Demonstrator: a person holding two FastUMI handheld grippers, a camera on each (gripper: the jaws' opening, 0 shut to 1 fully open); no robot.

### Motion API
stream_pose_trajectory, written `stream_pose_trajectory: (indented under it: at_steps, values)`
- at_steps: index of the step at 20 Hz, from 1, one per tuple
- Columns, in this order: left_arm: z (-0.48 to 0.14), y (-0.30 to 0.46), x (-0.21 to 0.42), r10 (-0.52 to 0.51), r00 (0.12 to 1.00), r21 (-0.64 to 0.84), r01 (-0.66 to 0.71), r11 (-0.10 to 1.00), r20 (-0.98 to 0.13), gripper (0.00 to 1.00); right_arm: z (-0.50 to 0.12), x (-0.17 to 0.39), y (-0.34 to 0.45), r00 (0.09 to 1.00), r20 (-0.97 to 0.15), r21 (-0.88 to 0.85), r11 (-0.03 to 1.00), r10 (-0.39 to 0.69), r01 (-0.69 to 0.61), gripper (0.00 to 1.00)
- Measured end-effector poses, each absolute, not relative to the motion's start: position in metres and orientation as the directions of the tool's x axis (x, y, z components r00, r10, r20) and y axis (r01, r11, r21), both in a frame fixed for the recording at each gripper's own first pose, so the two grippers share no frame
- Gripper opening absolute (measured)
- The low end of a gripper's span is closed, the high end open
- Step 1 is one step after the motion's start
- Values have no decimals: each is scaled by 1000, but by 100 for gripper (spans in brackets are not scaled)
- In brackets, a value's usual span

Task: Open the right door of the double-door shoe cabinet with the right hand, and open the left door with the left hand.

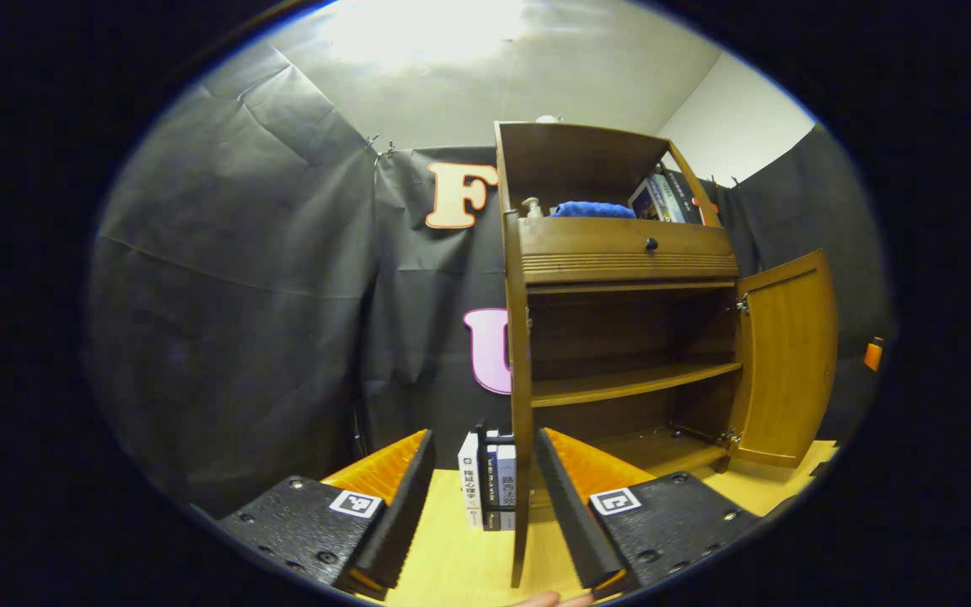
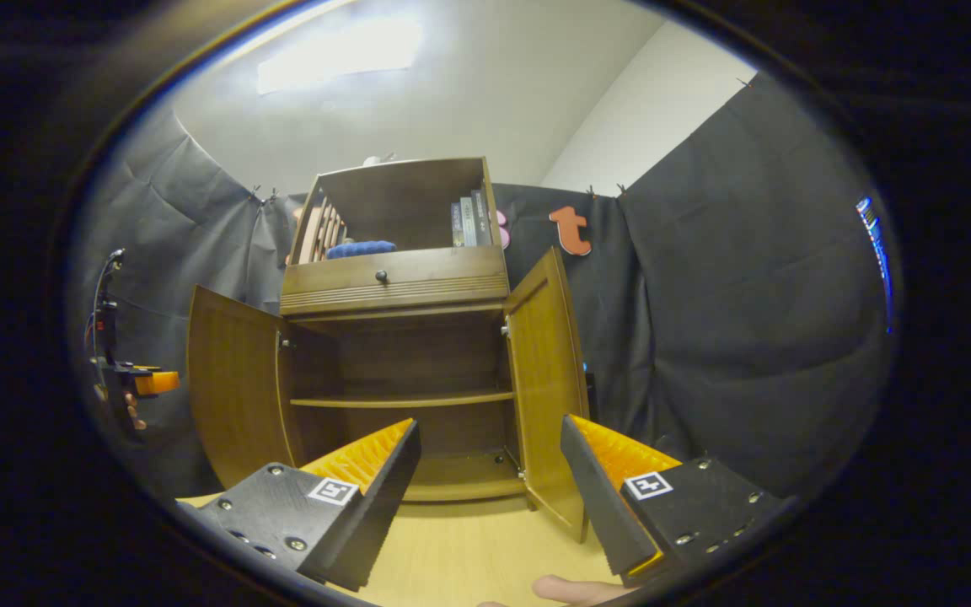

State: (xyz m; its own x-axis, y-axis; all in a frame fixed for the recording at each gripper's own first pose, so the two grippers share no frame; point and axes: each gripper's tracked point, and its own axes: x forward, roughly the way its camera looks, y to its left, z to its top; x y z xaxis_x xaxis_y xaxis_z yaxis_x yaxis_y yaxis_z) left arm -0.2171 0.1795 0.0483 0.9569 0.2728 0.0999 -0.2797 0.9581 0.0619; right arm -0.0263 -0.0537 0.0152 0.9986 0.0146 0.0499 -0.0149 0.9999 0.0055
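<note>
The brown wooden shoe cabinet (image 1: 629, 253) stands with both lower doors swung out. In the left gripper view the left door (image 1: 520, 421) is seen edge-on, and its edge lies in the gap of my open left gripper (image 1: 483, 437); the right door (image 1: 785, 362) hangs wide open. In the right gripper view the left door (image 2: 237, 396) and the right door (image 2: 546, 379) flank the bare inner shelf (image 2: 401, 400). My right gripper (image 2: 490, 421) is open, with the right door's lower part just inside its right finger (image 2: 599, 497). The left gripper (image 2: 136, 384) shows far left, held by a hand.
Several books (image 1: 490, 480) stand on the light wooden surface (image 1: 452, 556) left of the cabinet. A blue cloth (image 1: 591, 209) and more books (image 2: 469, 223) sit in the top shelf above the drawer knob (image 2: 381, 276). Black cloth walls close in behind and beside.
</note>
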Motion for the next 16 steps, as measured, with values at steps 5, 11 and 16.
stream_pose_trajectory:
  at_steps: [5,11,16]
  values:
    - [72,157,-221,327,929,37,-338,940,175,95,30,-23,-53,997,65,-17,999,52,-51,94]
    - [89,92,-194,217,953,29,-228,973,211,95,33,-3,-42,997,51,-49,997,66,-63,99]
    - [82,40,-146,152,971,41,-163,986,187,95,33,32,-32,997,24,-75,995,69,-67,95]
